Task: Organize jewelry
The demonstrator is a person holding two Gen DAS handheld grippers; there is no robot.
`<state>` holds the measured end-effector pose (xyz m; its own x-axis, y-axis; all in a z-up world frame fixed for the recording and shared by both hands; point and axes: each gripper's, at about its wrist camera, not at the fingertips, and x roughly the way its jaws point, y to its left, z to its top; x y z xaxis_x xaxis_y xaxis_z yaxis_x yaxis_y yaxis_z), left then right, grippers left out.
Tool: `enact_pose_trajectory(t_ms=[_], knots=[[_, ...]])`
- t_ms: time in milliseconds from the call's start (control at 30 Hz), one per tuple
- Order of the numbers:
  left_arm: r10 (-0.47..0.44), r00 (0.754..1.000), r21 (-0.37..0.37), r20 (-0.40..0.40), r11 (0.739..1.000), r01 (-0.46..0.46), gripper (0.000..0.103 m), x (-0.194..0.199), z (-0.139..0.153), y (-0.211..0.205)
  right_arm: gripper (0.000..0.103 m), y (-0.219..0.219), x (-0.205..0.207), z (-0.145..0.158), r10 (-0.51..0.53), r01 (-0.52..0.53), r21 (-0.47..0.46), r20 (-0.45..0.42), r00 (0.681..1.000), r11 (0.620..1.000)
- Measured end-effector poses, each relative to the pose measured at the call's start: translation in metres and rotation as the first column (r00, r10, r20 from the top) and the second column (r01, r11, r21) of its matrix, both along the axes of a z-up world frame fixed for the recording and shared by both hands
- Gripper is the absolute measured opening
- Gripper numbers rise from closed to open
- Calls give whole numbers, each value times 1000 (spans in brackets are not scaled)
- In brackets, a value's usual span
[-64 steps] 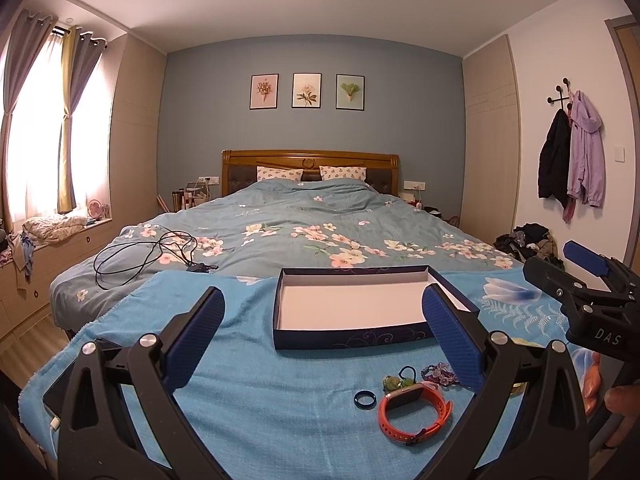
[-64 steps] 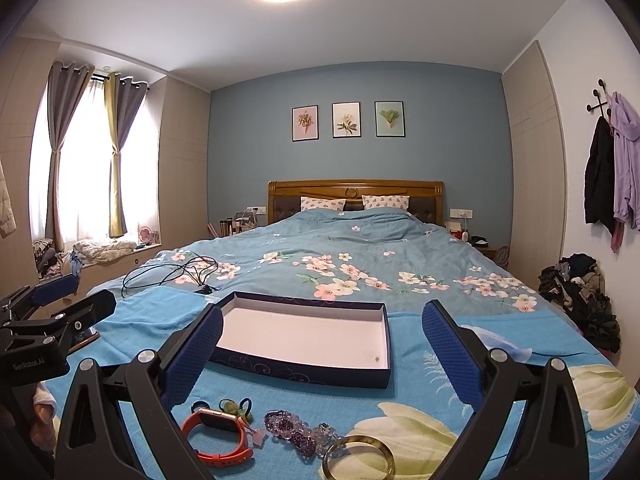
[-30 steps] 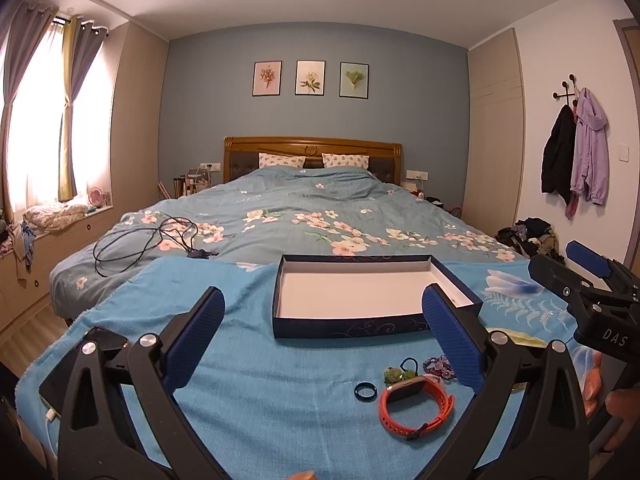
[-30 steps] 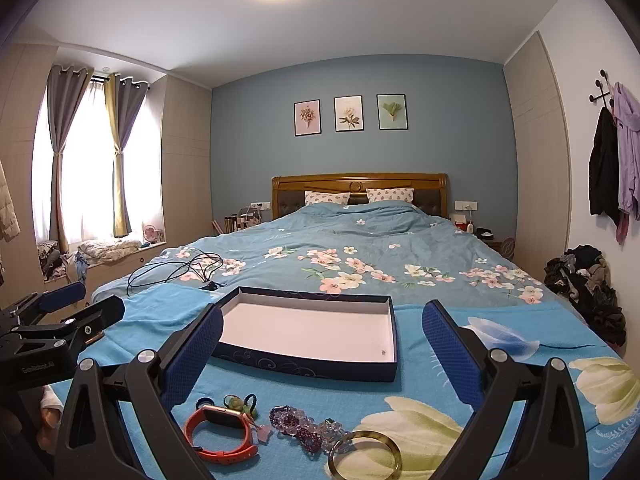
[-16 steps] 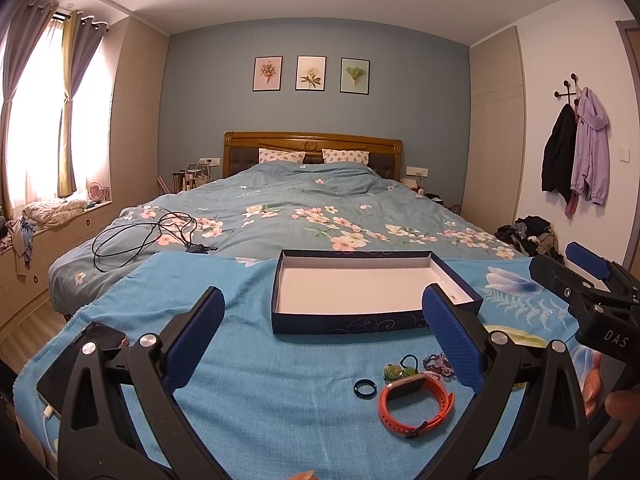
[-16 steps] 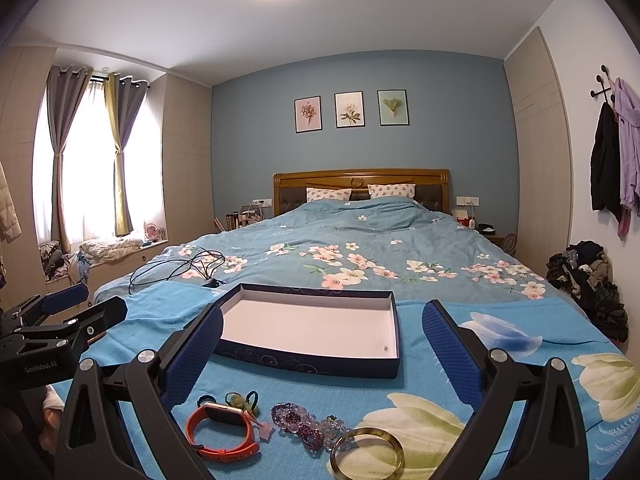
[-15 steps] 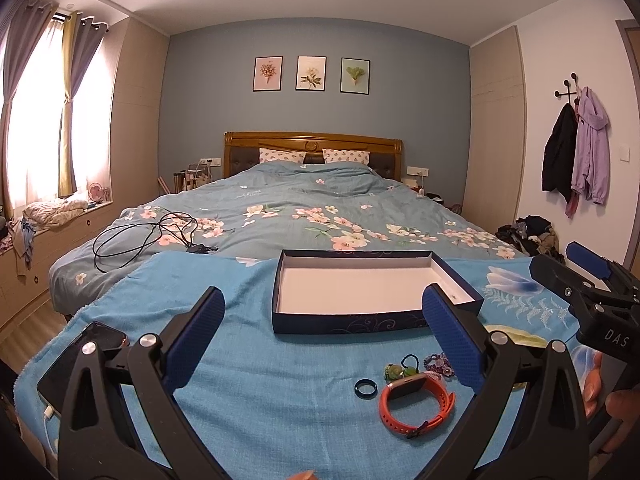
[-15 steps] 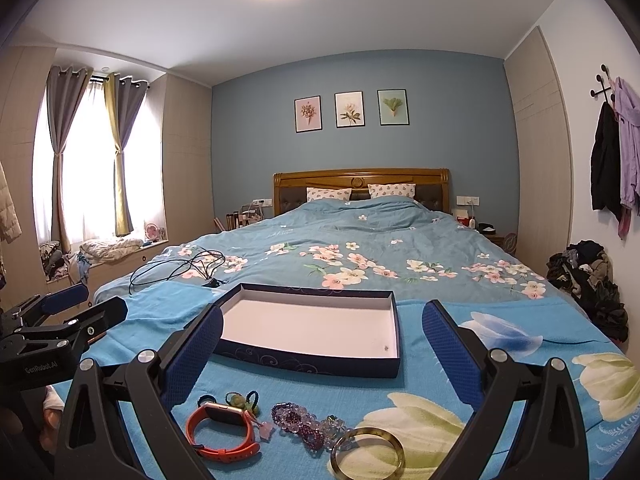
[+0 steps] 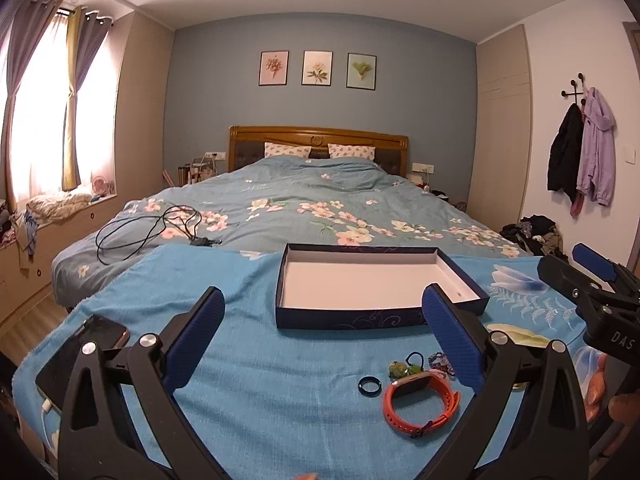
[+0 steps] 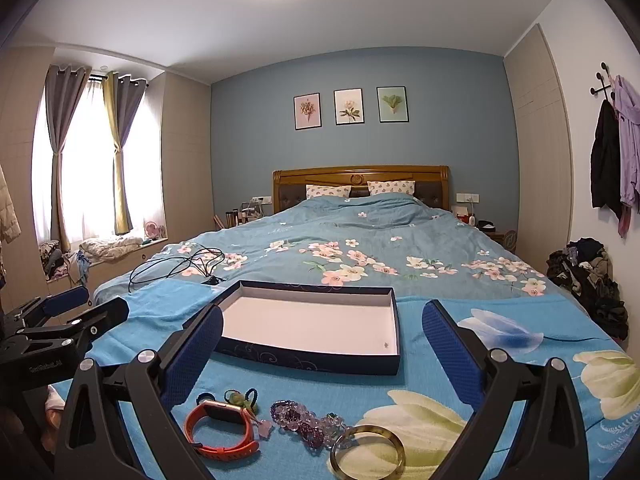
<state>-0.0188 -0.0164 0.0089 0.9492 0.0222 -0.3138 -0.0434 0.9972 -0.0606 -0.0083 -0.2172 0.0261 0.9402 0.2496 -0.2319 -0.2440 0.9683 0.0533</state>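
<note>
1. The box (image 10: 312, 328) sits empty on the blue blanket (image 9: 256, 360) near the bed's foot edge.
2. The orange watch (image 10: 222, 428), dark ring (image 9: 369, 385), beaded bracelet (image 10: 304, 420) and bangle (image 10: 367, 452) all lie outside the box, nearer the edge.
3. The left gripper (image 9: 322, 344) and right gripper (image 10: 322, 354) hover with jaws wide apart, holding nothing; sorting has not begun.

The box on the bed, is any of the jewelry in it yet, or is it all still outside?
Nothing looks done: the box holds no jewelry. Nothing is in hand; the left gripper and right gripper are both open and holding nothing. All is left: the orange band, small dark ring, green charm, purple bead bracelet and gold bangle lie on the blue blanket in front of the box.
</note>
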Motion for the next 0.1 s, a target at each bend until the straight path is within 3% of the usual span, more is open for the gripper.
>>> enact_pose_trajectory(t_ms=[100], knots=[[-5,1000,-3,-12,1000,5,97,2,-1,1,96,0,0,0,3,-3,1,-1,1000,1000]])
